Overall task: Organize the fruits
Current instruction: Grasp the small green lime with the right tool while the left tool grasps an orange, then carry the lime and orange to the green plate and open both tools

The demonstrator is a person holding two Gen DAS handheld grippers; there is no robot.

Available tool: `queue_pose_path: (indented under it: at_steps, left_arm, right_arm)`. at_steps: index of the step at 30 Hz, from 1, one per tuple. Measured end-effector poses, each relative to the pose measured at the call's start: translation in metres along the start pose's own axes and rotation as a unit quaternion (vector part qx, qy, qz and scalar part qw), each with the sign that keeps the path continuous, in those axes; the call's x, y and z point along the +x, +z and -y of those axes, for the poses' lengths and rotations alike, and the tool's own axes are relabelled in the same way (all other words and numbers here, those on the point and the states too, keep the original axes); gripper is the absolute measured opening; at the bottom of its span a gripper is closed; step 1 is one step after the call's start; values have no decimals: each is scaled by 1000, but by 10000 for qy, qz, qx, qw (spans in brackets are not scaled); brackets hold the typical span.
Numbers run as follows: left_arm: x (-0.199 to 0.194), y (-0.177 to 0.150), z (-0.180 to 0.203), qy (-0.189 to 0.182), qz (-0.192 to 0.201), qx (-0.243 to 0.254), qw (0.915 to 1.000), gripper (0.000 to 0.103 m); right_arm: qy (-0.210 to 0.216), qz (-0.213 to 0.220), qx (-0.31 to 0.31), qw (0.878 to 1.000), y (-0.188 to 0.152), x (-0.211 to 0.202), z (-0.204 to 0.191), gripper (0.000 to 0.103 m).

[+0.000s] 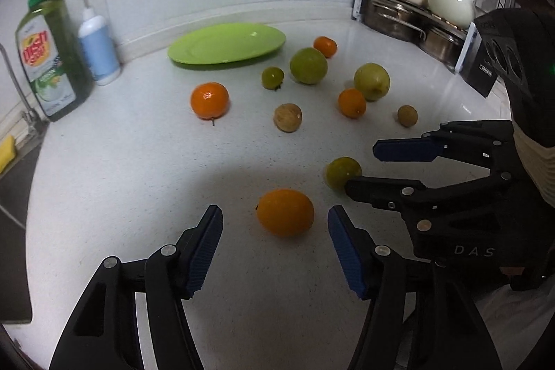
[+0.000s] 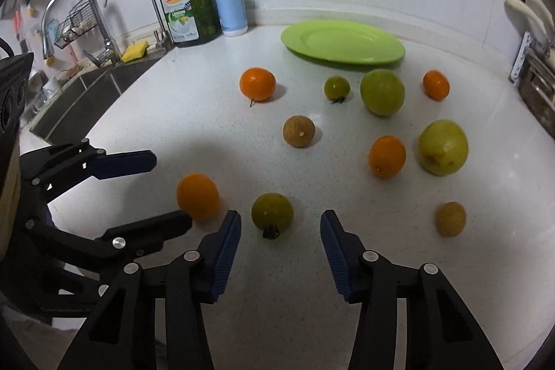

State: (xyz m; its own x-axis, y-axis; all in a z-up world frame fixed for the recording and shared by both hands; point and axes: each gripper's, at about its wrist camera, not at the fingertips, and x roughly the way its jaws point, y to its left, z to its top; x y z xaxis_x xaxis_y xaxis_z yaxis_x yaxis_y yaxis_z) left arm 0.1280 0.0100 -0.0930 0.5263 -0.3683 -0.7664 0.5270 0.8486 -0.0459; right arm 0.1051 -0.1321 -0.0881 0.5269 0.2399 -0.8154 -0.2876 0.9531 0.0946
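Ten small fruits lie loose on the white counter (image 1: 104, 179), none yet on the green plate (image 1: 227, 44) near the back wall. Furthest left of the two nearest the grippers, the orange citrus (image 1: 285, 212) sits just ahead of the left gripper (image 1: 275, 247), whose blue pads stand apart on either side of it without touching. It looks firm, round and light, with a smooth waxy peel, so a gentle squeeze across its widest middle should hold; a high grip would likely squirt it out. Just to its right lies the small green tomato-like fruit (image 2: 272, 211), dark stem (image 2: 271, 233) pointing toward the camera, ahead of the right gripper (image 2: 280, 248), whose jaws are likewise parted and clear of it. This one is probably softer and thin-skinned, so take it at its equator, away from the stem, with light pressure. Both will roll if nudged, and the two grippers are working close beside each other.
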Motion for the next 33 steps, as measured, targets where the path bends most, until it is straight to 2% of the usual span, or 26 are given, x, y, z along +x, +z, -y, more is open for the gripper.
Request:
queue_pose_path:
  at_steps: [5,11,13,19,33]
  left_arm:
    - [11,5,-4,-225,-112,-2,9997,56]
    - [19,7,-9,-449,-207,-111,9987,46]
    - [22,8,-10,-549,-261,-157,9980,40]
    - [24,11,-13,-638,-287,-192,9974,40]
    - [7,43,-29,-571,192,-131,9981,40]
  right_arm:
    - [70,-116,55,9999,4,8,-1,43]
    - [130,-235,79,9996,7,17,-1,36]
    - [144,-273,82,9995,9,20,0,35]
    - [174,-334,109,9992,11,24,1,30]
    - [-234,27,296,9993,27,8,-5,30]
